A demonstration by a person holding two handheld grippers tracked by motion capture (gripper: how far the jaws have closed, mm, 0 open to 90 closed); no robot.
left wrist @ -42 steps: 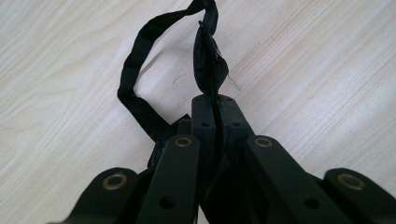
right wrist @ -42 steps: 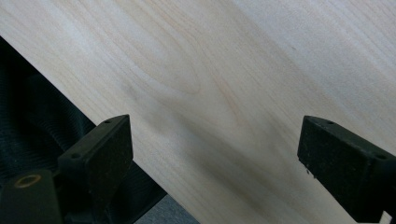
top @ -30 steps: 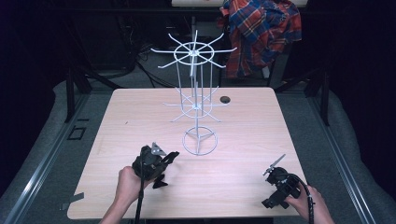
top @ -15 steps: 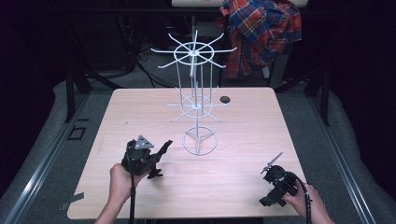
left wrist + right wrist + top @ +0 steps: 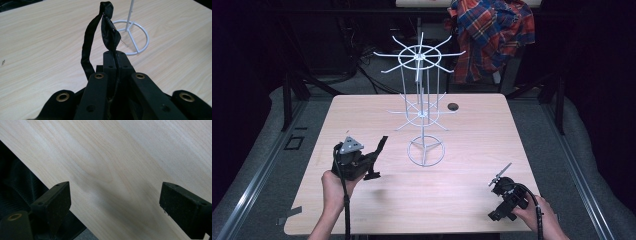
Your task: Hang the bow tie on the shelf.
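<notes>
My left gripper hovers over the table's left front, held in a hand. Its jaws are shut on a thin black strap. In the left gripper view the black strap loops up from the closed tips of my left gripper, in front of the ring base of a white wire rack. That white wire rack stands upright at the table's middle, with bare hooks on two tiers. My right gripper is low at the front right, and my right gripper stands open with bare wood between the jaws.
The wooden table has a small dark round object near its far edge, right of the rack. A plaid shirt hangs behind the table. The table's edge and dark floor lie close to the right gripper.
My left gripper has moved left and slightly away from the table's front, turning as it carries the strap. The right gripper has barely shifted.
</notes>
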